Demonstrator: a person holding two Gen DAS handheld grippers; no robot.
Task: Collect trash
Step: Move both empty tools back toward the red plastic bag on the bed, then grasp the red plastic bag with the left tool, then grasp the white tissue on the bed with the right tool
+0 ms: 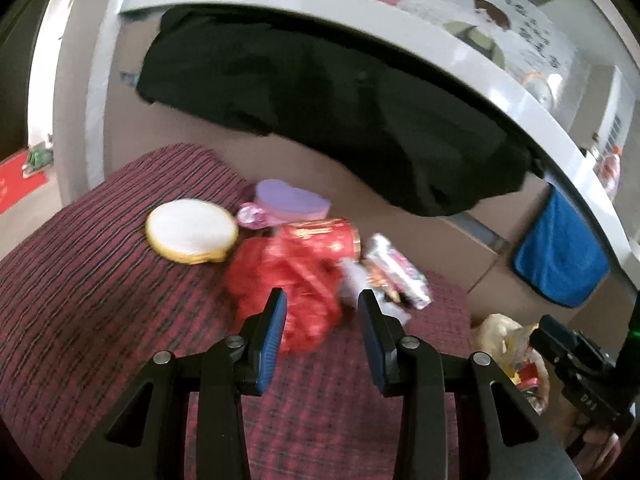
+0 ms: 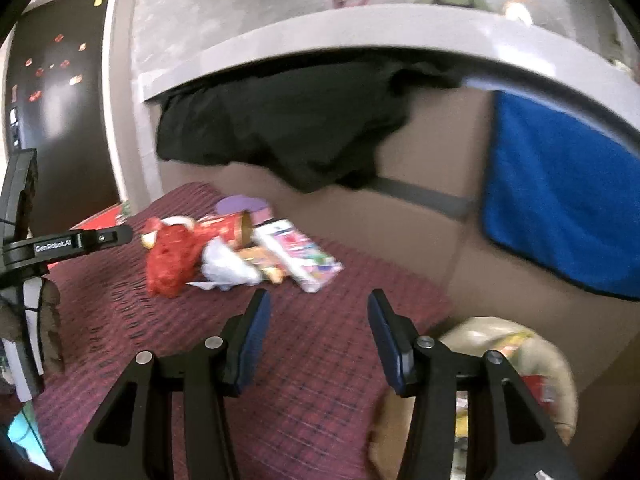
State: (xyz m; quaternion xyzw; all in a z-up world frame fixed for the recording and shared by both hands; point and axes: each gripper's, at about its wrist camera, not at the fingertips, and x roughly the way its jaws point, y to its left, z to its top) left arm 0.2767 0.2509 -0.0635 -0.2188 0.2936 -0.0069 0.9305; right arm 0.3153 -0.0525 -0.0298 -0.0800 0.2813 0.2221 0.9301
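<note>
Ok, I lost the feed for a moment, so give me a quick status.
Left gripper and right gripper both open, empty. Trash pile untouched on the red cloth; bag waits at its right. Nothing in the way.

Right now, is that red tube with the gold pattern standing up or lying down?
Lying down. The red tube rests on its side on the striped cloth, its open gold end facing sideways toward the pink packet.

dark red striped cloth (image 1: 100, 280), red crumpled wrapper (image 1: 288, 292), blue towel (image 2: 560, 200), black garment (image 1: 320, 92).
</note>
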